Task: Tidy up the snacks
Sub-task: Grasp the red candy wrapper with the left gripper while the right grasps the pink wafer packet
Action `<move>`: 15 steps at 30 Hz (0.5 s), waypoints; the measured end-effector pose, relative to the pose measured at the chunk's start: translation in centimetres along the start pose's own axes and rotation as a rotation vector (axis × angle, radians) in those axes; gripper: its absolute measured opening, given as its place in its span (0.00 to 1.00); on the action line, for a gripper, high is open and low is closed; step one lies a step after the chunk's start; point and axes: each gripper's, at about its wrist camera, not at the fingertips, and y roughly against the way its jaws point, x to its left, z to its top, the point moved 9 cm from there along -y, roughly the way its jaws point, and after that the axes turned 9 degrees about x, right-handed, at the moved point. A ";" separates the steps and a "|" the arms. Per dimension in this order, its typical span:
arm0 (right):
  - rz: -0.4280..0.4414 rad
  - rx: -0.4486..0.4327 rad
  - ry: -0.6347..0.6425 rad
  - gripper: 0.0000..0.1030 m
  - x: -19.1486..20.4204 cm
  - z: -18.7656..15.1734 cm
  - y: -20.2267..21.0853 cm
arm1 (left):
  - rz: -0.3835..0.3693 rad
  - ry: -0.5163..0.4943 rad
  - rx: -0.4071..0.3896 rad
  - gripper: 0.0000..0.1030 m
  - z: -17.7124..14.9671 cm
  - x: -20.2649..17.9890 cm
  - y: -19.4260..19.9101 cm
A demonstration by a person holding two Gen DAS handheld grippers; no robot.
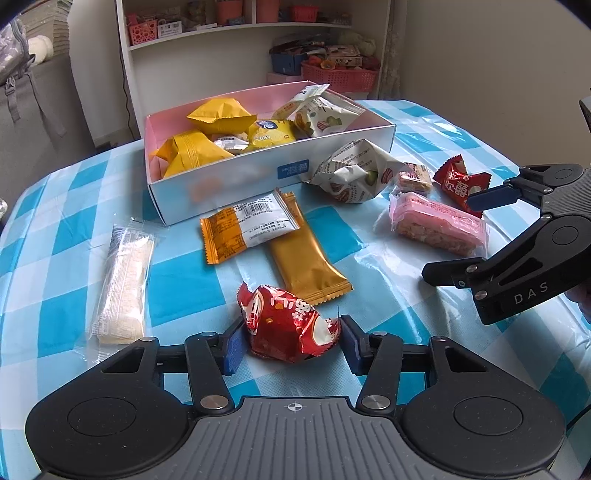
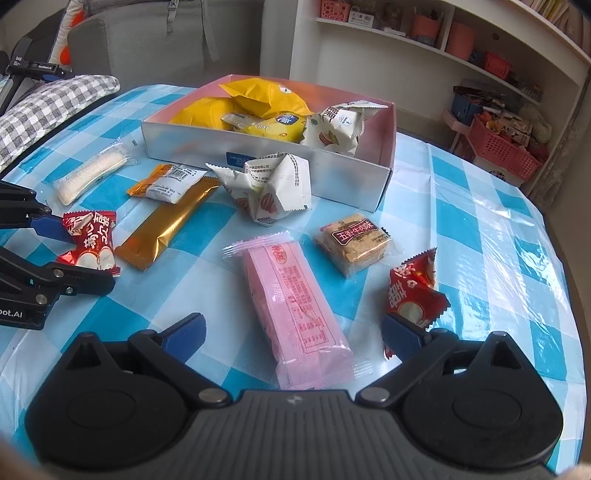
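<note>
A white box (image 1: 221, 181) with a pink inside holds several yellow and white snack packs. My left gripper (image 1: 291, 341) has its pads against both sides of a red candy pack (image 1: 286, 325) that lies on the checked tablecloth; it also shows in the right wrist view (image 2: 90, 240). My right gripper (image 2: 295, 332) is open around the near end of a pink wafer bar (image 2: 295, 302). A second red candy (image 2: 413, 291) touches its right finger. A gold bar (image 1: 306, 254), an orange-white pack (image 1: 247, 229) and a crumpled white pack (image 1: 351, 173) lie in front of the box.
A clear-wrapped white rice bar (image 1: 122, 284) lies at the left. A small brown cracker pack (image 2: 354, 243) sits right of the pink bar. White shelves (image 1: 236, 40) and a red basket (image 1: 340, 75) stand behind the table. A grey sofa (image 2: 166, 33) is at the back.
</note>
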 end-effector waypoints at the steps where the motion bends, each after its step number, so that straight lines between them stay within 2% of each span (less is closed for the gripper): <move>1: 0.000 0.000 0.002 0.97 0.1 0.1 0.0 | -0.001 0.001 0.000 0.47 0.0 0.0 0.0; 12: 0.019 0.005 -0.002 0.84 0.4 1.0 -0.4 | -0.005 0.016 0.001 0.46 0.2 0.7 0.4; 15: 0.031 0.007 -0.003 0.75 0.7 1.3 -0.4 | -0.005 0.016 0.002 0.45 0.2 0.7 0.4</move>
